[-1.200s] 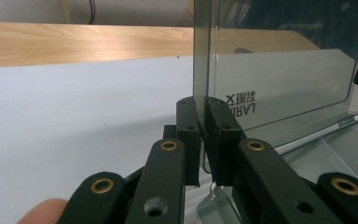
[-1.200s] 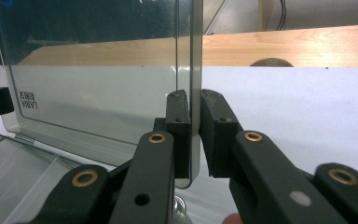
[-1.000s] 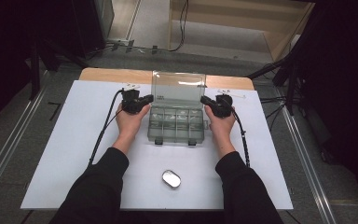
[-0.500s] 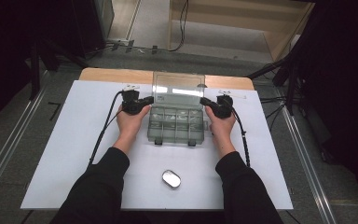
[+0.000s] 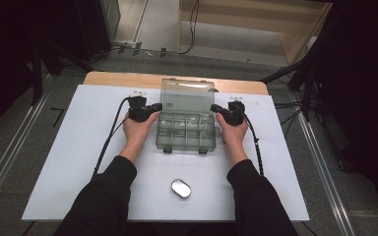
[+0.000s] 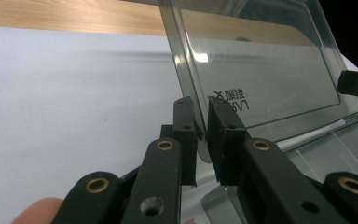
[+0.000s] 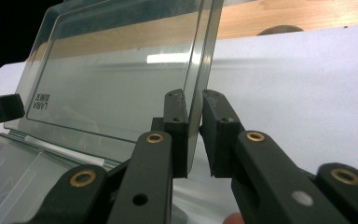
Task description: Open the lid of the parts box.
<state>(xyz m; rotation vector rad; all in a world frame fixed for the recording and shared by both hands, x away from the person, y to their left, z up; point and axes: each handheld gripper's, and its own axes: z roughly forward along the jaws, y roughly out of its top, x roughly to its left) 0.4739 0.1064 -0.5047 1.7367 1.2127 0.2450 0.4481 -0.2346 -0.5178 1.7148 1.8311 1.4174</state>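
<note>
Mid-table compartment box (image 5: 182,132), lid (image 5: 187,96) raised near upright. Left gripper (image 5: 150,109) and right gripper (image 5: 220,109) each pinch a lid side edge, jaws nearly closed. Opening seems almost complete; release remains.

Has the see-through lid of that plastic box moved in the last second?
Yes. The clear lid has tipped farther back toward the wooden table edge, while the small oval metal tin stayed put.

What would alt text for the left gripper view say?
The left claw has its two black jaws closed on the side edge of a clear plastic box's raised lid, which carries printed lettering. White table covering and a wooden strip lie behind.
</note>
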